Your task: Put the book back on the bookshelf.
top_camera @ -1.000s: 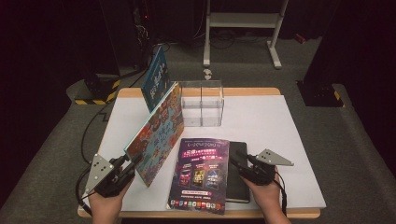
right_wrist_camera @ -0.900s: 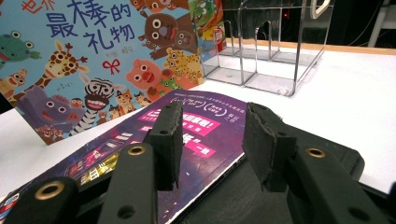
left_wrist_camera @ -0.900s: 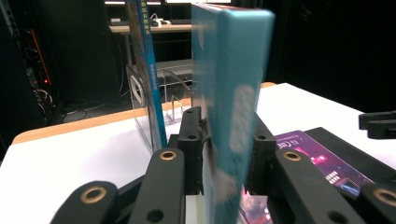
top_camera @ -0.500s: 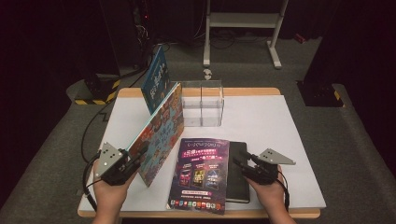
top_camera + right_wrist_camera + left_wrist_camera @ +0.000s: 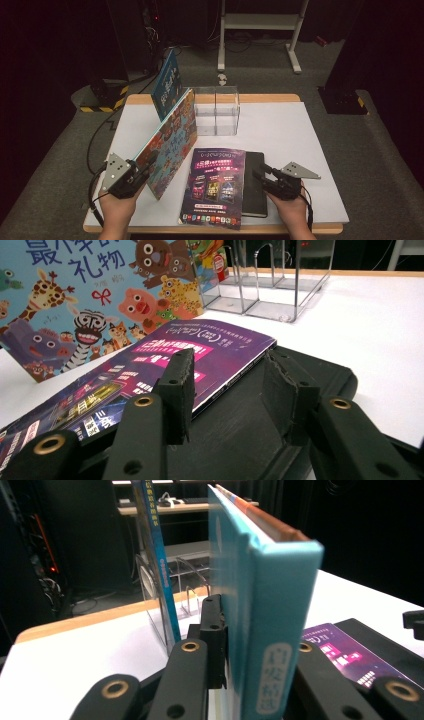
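Now picture book (image 5: 172, 137) upright on edge, spine clamped between left tool's (image 5: 137, 176) just-closing jaws.

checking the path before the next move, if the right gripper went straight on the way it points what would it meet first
Probably the purple magazine: the right gripper hovers with open jaws over the black notebook, pointing along it toward the magazine's edge. Beyond stand the animal picture book and the clear rack. Depth is hard to judge.

**Picture book on edge at my left**

I see the picture book (image 5: 172, 142) standing tilted on its lower edge on the white surface (image 5: 300, 135), its cartoon-animal cover facing right, its teal spine (image 5: 272, 645) towards me. It leans over the left side of the purple magazine (image 5: 215, 185), which lies flat.
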Available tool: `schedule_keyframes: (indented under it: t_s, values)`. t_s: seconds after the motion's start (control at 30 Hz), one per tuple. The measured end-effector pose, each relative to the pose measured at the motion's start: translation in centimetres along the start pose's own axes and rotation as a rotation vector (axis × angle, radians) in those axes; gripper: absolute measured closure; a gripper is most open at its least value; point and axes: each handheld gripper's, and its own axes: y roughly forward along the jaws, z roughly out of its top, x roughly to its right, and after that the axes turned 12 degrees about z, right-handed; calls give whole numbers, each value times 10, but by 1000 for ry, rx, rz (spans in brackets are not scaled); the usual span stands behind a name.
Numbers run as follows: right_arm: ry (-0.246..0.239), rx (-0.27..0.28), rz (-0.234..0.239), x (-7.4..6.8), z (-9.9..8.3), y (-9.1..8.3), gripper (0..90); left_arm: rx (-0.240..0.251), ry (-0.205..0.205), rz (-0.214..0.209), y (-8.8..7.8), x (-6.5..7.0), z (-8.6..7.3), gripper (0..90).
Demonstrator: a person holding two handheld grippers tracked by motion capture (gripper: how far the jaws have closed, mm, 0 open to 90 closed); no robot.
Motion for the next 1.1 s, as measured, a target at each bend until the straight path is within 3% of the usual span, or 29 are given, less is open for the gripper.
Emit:
schedule_keyframes:
  t_s: [0.23, 0.3, 0.6, 0.97, 1.1]
  values:
    - [-3, -2, 7, -2, -1, 1, 561, 15, 19, 9, 0, 3, 0, 809]
    - [1, 3, 9, -1, -1, 0, 561, 23, 6, 11, 2, 3, 2, 811]
    - [18, 23, 10, 2, 1, -6, 562, 26, -3, 3, 17, -1, 32, 814]
    - [18, 43, 12, 5, 2, -13, 565, 57, -25, 80, 14, -7, 45, 814]
    - [19, 45, 14, 4, 3, -13, 565, 60, -27, 90, 19, -5, 50, 814]
